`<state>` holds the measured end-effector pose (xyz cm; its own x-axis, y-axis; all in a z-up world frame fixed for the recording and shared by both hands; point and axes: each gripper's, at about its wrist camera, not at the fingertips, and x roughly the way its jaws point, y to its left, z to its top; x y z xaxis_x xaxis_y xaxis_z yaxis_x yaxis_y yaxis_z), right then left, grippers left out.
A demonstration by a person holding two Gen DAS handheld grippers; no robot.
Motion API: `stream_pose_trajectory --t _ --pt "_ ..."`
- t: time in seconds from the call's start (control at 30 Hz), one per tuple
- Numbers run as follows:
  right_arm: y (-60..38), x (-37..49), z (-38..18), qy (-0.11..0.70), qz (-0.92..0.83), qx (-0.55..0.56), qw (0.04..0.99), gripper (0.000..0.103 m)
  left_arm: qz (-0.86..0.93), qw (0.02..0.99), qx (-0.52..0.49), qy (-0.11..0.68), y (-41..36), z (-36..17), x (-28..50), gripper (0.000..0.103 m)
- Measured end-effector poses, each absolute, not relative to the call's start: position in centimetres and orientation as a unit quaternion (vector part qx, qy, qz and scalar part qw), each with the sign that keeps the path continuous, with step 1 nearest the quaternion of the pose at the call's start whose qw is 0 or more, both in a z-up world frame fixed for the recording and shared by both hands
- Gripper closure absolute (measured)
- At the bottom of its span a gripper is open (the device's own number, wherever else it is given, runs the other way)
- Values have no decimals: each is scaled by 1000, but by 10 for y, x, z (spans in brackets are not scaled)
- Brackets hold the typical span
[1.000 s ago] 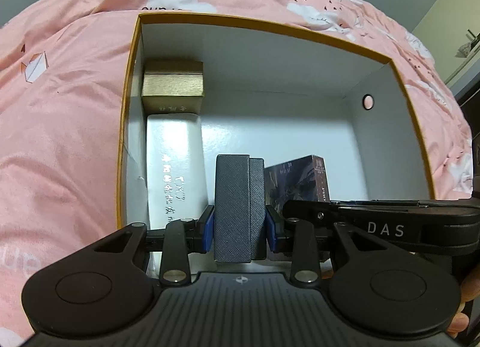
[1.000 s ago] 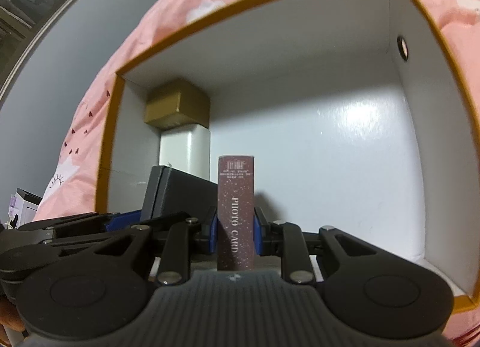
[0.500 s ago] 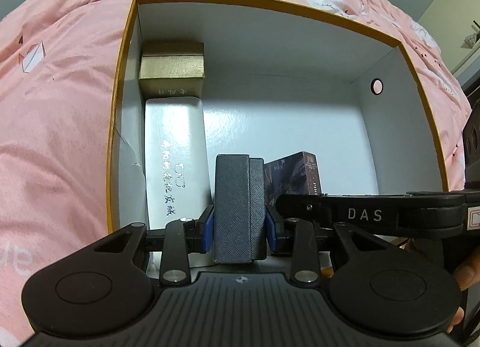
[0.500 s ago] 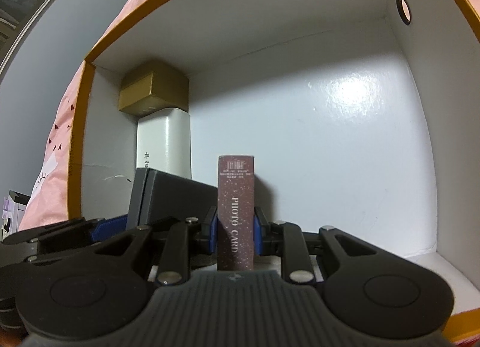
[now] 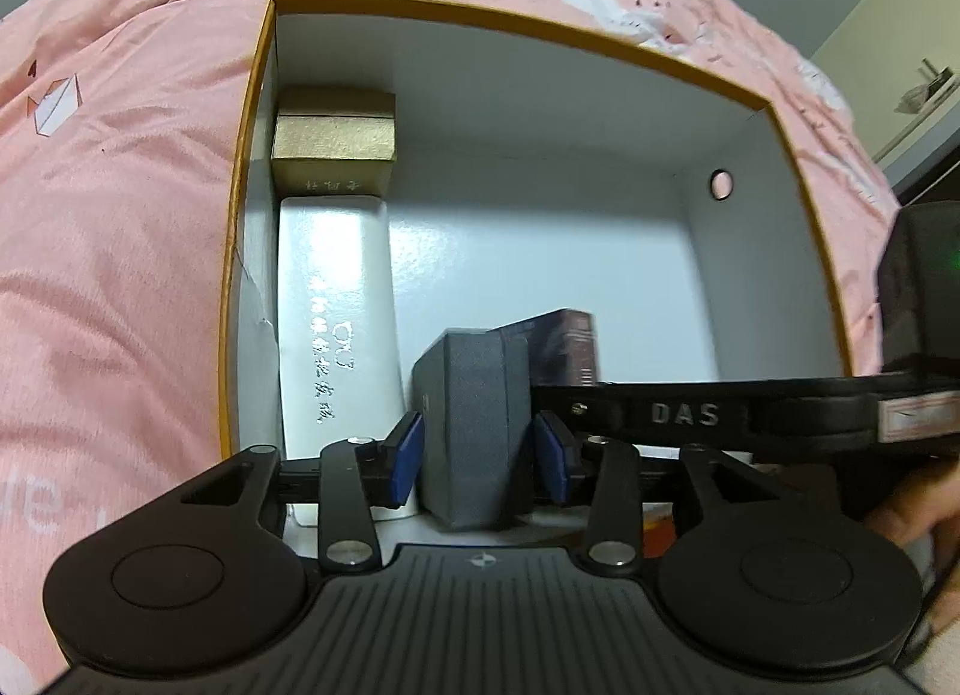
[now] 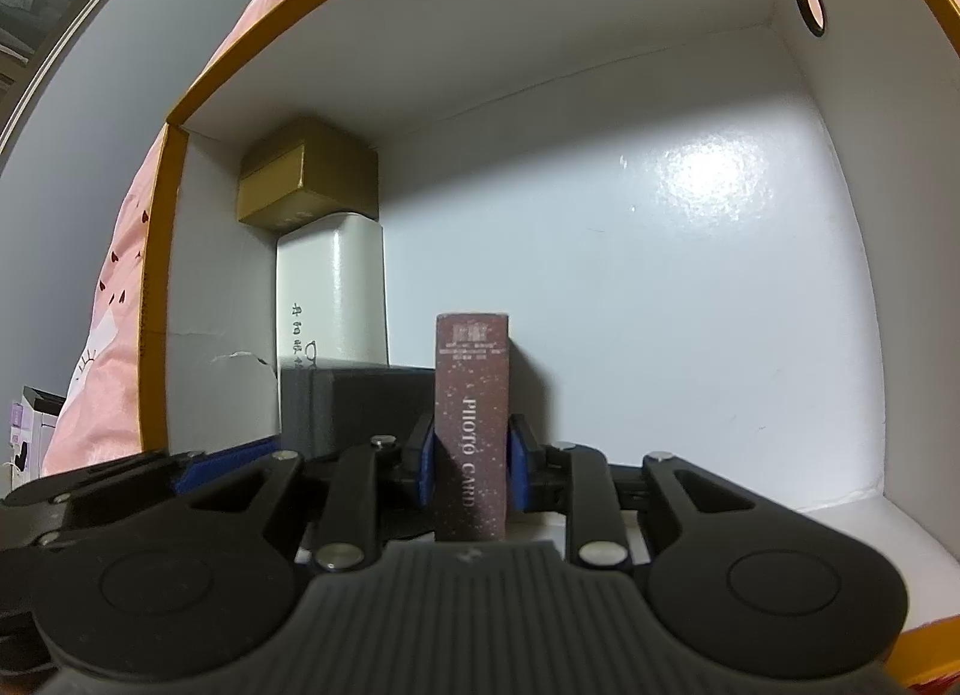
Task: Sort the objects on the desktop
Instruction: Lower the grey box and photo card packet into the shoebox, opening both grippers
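A white storage box with an orange rim lies open on a pink bed cover. My left gripper has its pads spread a little off the sides of a dark grey box that stands inside by the near wall. My right gripper is shut on a maroon "PHOTO CARD" box, held upright just right of the grey box. The maroon box shows behind the grey one in the left wrist view.
A gold box sits in the far left corner, with a long white box in front of it along the left wall; both show in the right wrist view. A round hole pierces the right wall.
Both grippers have moved deeper into the storage box. The left gripper's pads have parted from the grey box, which now stands tilted slightly. The right gripper still clamps the maroon box.
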<state>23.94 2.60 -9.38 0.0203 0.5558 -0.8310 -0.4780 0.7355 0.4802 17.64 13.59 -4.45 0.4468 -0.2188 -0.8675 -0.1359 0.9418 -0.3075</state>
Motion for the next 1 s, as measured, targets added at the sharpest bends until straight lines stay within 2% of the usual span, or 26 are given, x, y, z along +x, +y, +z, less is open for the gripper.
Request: stream_pose_trajectory --t 0.07,0.23,0.4,0.6,0.87,0.9,0.93,1.0 --pt "27 237 -93 597 365 29 714 72 -28 834 -172 523 138 -43 173 56" --pt "28 235 -92 595 368 25 714 72 -33 835 -177 519 140 -45 171 68" --pt "30 235 -90 598 376 35 707 74 -36 840 -177 511 140 -43 166 68" --pt "31 235 -95 602 374 36 705 72 -33 841 -181 508 141 -46 167 68" --pt "7 240 -87 605 391 108 685 70 -30 848 -191 494 145 -41 161 68" --pt "5 239 -86 603 388 109 688 73 -30 849 -191 492 145 -41 161 68" --pt "5 239 -86 602 392 106 688 81 -29 849 -191 492 145 -40 161 69" --pt "6 237 -86 599 392 99 691 84 -28 849 -189 492 144 -41 160 69"
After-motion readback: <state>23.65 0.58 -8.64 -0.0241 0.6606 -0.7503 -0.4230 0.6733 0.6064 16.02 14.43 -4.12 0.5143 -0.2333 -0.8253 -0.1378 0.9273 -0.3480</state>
